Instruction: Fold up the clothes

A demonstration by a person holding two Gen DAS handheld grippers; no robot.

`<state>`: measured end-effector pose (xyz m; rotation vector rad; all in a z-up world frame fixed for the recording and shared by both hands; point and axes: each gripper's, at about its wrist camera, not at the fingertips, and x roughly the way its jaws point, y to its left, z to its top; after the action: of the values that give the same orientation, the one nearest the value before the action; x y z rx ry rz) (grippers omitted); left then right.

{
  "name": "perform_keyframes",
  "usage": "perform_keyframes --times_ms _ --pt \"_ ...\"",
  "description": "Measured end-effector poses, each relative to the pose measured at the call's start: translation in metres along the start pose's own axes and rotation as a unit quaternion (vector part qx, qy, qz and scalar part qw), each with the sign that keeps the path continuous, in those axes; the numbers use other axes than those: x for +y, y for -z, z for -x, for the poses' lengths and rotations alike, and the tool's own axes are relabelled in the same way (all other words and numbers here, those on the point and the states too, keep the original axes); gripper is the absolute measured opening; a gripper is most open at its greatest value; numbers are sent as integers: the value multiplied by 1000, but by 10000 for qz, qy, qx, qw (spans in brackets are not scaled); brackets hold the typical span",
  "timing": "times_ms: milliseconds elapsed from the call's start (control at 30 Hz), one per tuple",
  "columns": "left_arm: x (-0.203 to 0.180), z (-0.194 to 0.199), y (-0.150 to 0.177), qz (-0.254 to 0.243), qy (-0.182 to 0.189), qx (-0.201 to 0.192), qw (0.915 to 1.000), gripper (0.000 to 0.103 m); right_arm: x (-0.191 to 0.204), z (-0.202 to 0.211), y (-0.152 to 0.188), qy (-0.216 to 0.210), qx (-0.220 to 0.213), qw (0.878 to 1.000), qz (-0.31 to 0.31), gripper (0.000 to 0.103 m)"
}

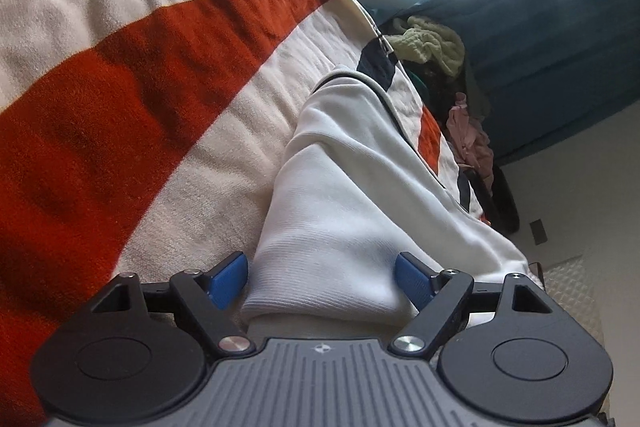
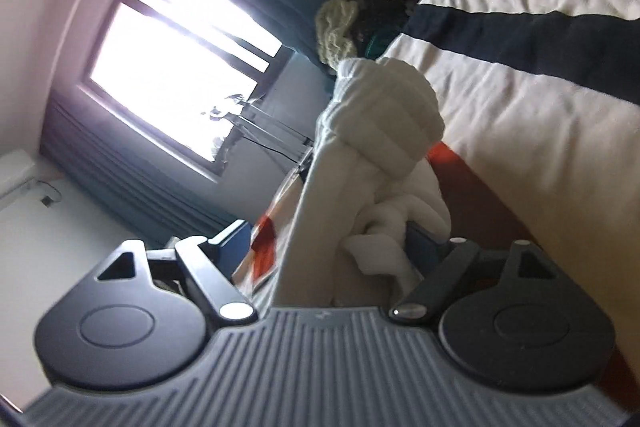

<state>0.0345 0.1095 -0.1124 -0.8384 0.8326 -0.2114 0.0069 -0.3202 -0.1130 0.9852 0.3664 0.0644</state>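
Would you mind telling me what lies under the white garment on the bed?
The white garment lies on the striped blanket; cream and orange stripes run up to its edges. Whatever is directly beneath the cloth is covered and cannot be seen.

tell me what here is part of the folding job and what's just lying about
In the job: white garment, left gripper, right gripper.
Lying about: striped blanket, clothes pile, curtain, window.

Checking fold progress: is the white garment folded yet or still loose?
Still loose: the white garment lies rumpled along the striped blanket, its cuff bunched.
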Motion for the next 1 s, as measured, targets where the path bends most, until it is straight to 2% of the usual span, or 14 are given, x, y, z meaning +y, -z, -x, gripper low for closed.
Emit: perform_keyframes --times_ms 67,167,300,500,533,600,700,800,900,1000 --pt "-1 -2 0 -27 -8 13 10000 82 -7 -10 2 519 302 9982 -30 85" --pt "-1 -2 1 -70 15 -4 10000 82 -22 -22 9 1419 654 9877 -96 82" --pt "0 -1 2 -29 51 -24 10000 82 -18 -28 10 1270 698 9894 -64 85" --pt "2 -2 3 11 63 -19 10000 82 -8 -19 4 104 360 9990 -238 86" --pt "2 -2 3 14 66 -11 10000 82 -9 -20 3 101 358 9989 -276 85" --pt "3 -3 3 26 77 -11 10000 82 -15 -27 5 388 546 9972 -318 84" --pt "5 -2 4 87 132 -23 9999 82 -26 -39 9 842 782 9927 -362 74" --pt "6 -3 5 104 173 -13 9998 81 -26 -41 10 894 718 9926 -399 74" --pt "5 -5 6 63 186 2 9998 81 -22 -40 11 930 659 9931 -284 65" --pt "3 -6 6 4 158 -16 9999 73 -17 -37 12 964 648 9929 -246 55"
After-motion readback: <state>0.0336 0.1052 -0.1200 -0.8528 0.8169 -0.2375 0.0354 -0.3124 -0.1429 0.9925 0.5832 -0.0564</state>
